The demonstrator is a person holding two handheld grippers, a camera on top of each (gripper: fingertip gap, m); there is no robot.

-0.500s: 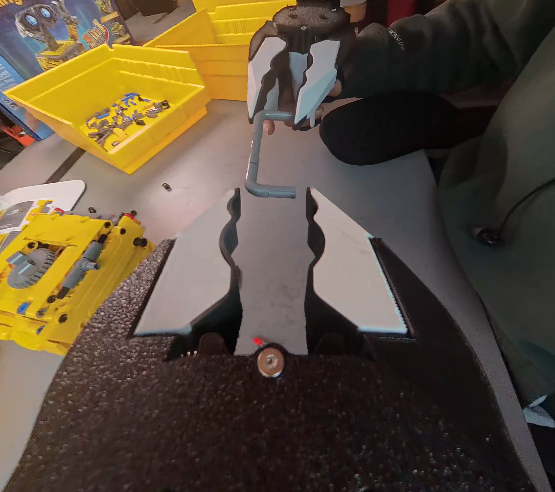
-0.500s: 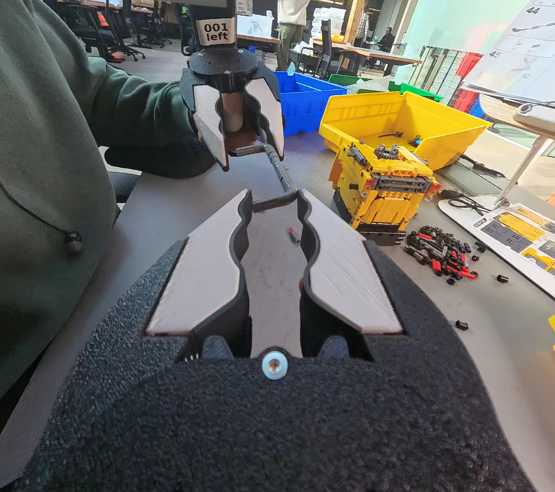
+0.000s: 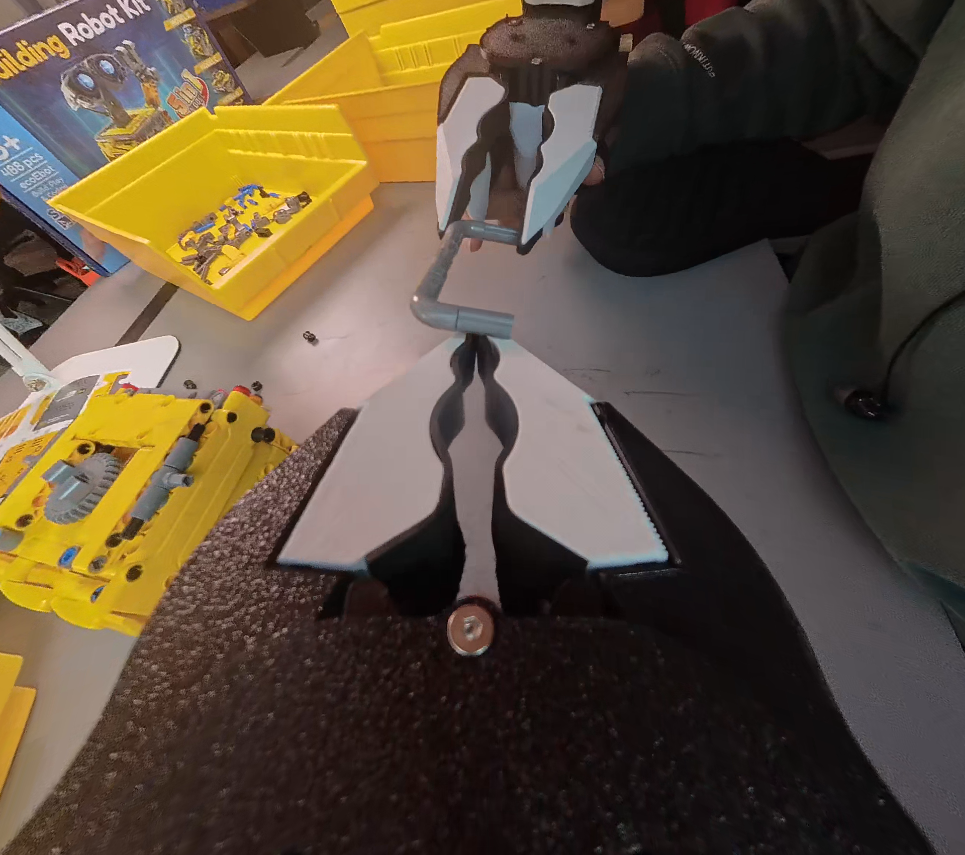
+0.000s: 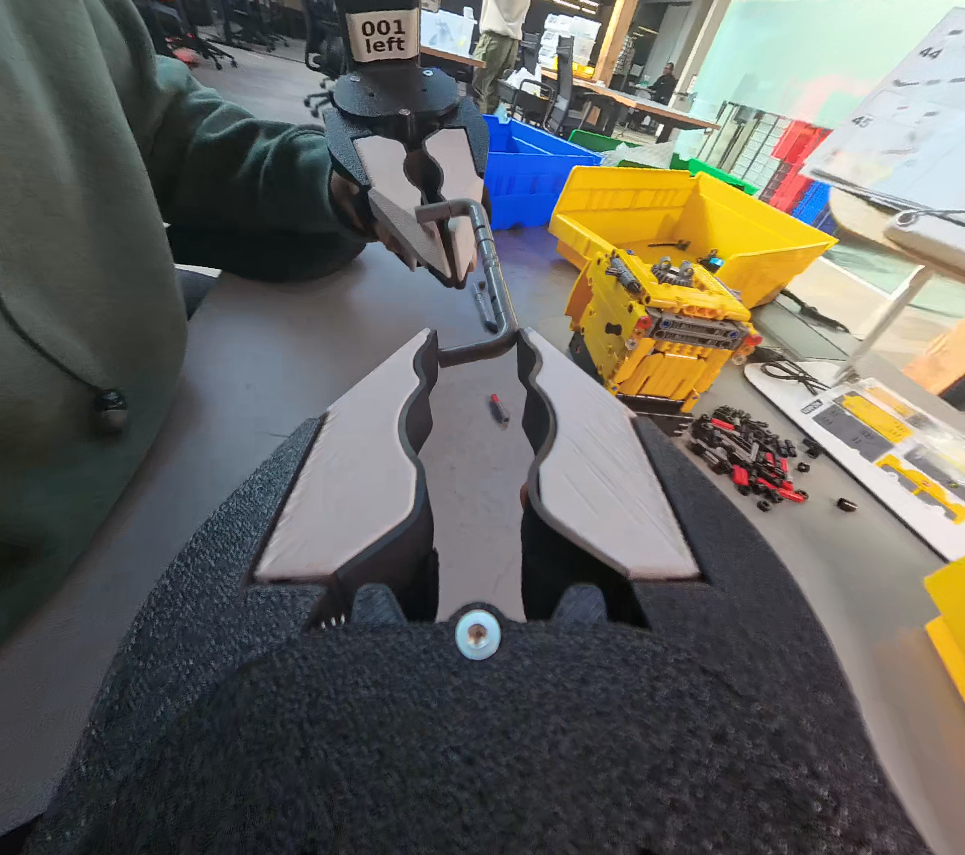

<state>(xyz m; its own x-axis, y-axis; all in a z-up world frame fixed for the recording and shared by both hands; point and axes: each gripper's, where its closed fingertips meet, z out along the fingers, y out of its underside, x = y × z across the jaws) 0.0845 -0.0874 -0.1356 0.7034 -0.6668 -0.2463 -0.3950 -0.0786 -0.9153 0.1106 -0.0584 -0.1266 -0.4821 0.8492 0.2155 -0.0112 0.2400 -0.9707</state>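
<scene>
A grey Z-shaped crank piece (image 3: pixel 436 276) hangs above the grey table between both grippers. My left gripper (image 3: pixel 475 345) is shut, its tips pinching the crank's near sleeve end. In the right wrist view the left gripper (image 4: pixel 451 269) grips the crank's (image 4: pixel 493 287) far end. My right gripper (image 4: pixel 476 350) holds the crank's other end lengthwise between its fingertips. It also shows in the left wrist view (image 3: pixel 491 237), with a hand in a dark sleeve behind it.
A yellow brick-built vehicle (image 3: pixel 120 480) (image 4: pixel 668 334) stands beside the grippers. A yellow bin of small parts (image 3: pixel 292 256) and a kit box (image 3: pixel 104 62) stand at the left. A pile of black and red pins (image 4: pixel 746 454), an instruction sheet (image 4: pixel 887 438) and loose pins (image 4: pixel 498 407) lie on the table. Tip to tip, the grippers are about 5 cm apart.
My left gripper has gone from open to shut on the crank's end. The right gripper has kept its hold and the crank has tilted a little.
</scene>
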